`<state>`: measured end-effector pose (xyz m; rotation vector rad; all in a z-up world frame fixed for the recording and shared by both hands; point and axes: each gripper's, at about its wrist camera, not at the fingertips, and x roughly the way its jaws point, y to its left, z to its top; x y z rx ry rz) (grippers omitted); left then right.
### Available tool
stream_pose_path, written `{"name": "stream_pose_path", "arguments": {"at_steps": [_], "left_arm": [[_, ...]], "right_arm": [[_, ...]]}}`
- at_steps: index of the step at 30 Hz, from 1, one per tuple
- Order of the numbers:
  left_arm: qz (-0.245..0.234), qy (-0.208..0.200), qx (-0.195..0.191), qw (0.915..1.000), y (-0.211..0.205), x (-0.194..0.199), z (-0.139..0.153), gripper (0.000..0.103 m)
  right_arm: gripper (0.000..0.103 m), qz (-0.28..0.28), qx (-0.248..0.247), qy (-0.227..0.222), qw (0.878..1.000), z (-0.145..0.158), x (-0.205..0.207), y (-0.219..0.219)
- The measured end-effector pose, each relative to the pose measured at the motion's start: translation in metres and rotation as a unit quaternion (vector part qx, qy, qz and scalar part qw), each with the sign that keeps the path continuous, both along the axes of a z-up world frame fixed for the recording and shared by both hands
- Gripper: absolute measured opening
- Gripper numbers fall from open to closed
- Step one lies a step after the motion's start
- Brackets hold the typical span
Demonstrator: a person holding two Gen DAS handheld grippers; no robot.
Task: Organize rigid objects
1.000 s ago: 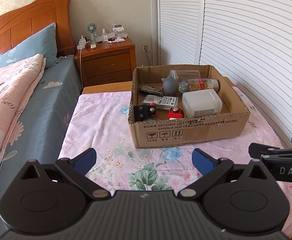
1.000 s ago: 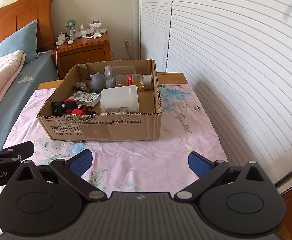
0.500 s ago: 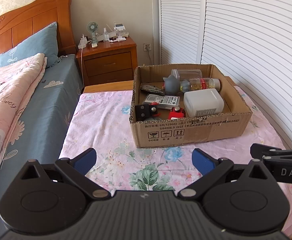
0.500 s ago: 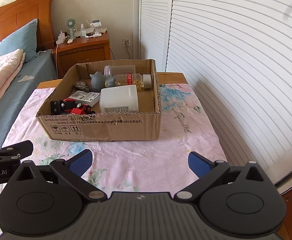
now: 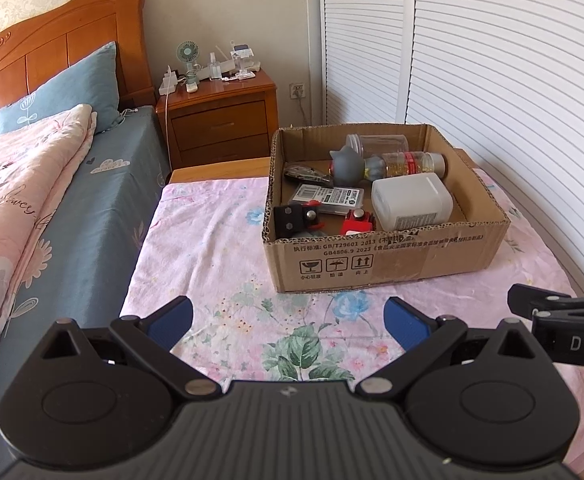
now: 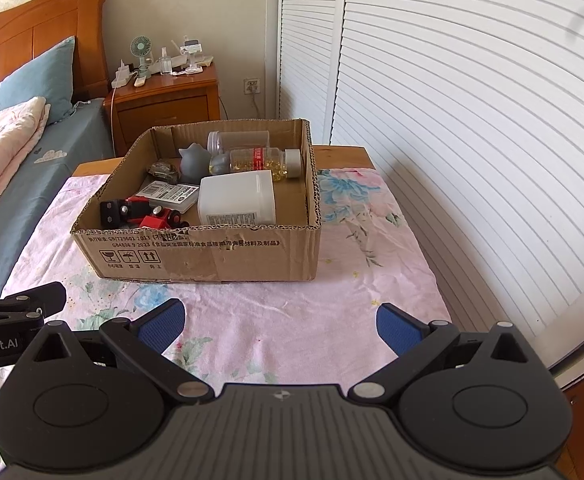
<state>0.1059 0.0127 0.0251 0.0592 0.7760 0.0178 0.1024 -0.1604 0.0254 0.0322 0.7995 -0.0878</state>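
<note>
Cardboard box [image 5: 388, 258] mid-frame on floral worktop [image 5: 219, 264], holding white jar [image 5: 412, 202]; left gripper [image 5: 287, 314] and right gripper [image 6: 279, 320] fingers spread, empty.

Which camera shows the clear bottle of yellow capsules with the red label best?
Right wrist: the clear capsule bottle with the red label lies unobstructed, white cap and capsules plain. Left wrist also shows it, but more obliquely, behind the white plastic jar.

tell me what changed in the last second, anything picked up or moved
Nothing was picked up or let go. Both views drifted only slightly, with the cardboard box sitting a touch higher in the left view. The left gripper and right gripper stayed open and empty, and the white jug and other contents stayed put.
</note>
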Motion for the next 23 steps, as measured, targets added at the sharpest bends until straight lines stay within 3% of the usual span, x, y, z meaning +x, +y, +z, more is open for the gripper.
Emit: {"name": "stream_pose_path", "arguments": {"at_steps": [23], "left_arm": [[0.005,0.003,0.004,1.0000,-0.0052,-0.0039,0.0016,0.101]], "right_arm": [[0.103,0.008,0.001,0.001,1.000,0.0014,-0.0051,-0.0034]]}}
